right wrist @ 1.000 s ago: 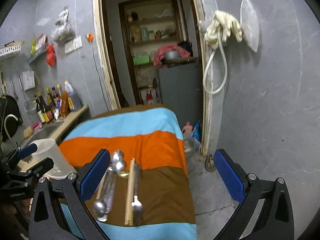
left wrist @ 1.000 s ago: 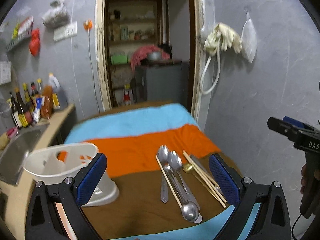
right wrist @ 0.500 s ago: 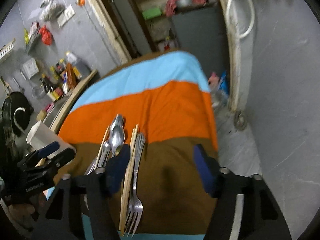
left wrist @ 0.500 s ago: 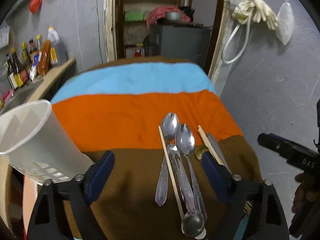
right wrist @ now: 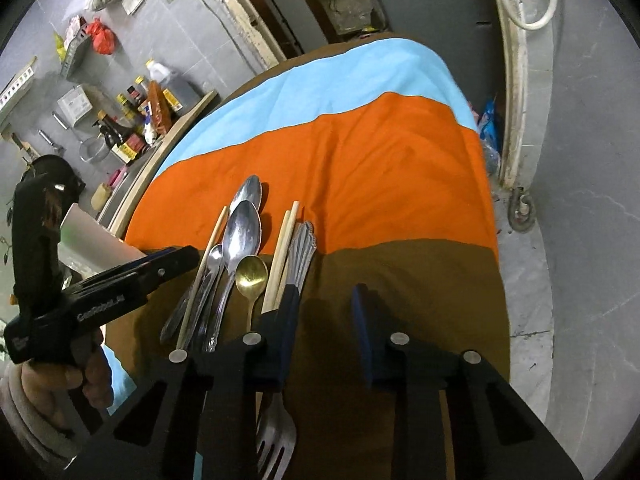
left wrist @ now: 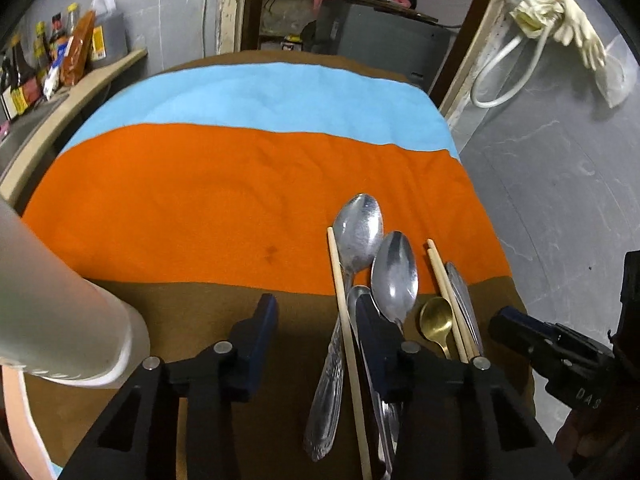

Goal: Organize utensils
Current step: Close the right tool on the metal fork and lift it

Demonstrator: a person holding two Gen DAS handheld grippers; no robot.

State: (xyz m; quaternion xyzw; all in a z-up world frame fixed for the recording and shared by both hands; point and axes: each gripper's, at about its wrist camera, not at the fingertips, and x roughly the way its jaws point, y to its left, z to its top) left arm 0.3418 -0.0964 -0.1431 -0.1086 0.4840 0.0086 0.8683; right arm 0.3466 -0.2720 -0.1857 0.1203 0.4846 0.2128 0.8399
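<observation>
Striped cloth [left wrist: 248, 184], utensils [right wrist: 240, 256] lying on it; grey walls [left wrist: 560, 160]

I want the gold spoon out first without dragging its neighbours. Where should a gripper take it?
By the thin handle just behind the bowl of the gold spoon, coming from above: it lies flat between a silver spoon and chopsticks.

A table draped in a striped cloth [left wrist: 248, 184], blue, orange and brown, fills mid-frame. Right of centre lie steel spoons [left wrist: 394, 270], a small gold spoon [left wrist: 436, 320], chopsticks [left wrist: 344, 300] and forks [right wrist: 300, 248]. A white holder [left wrist: 60, 320] stands lower left.
</observation>
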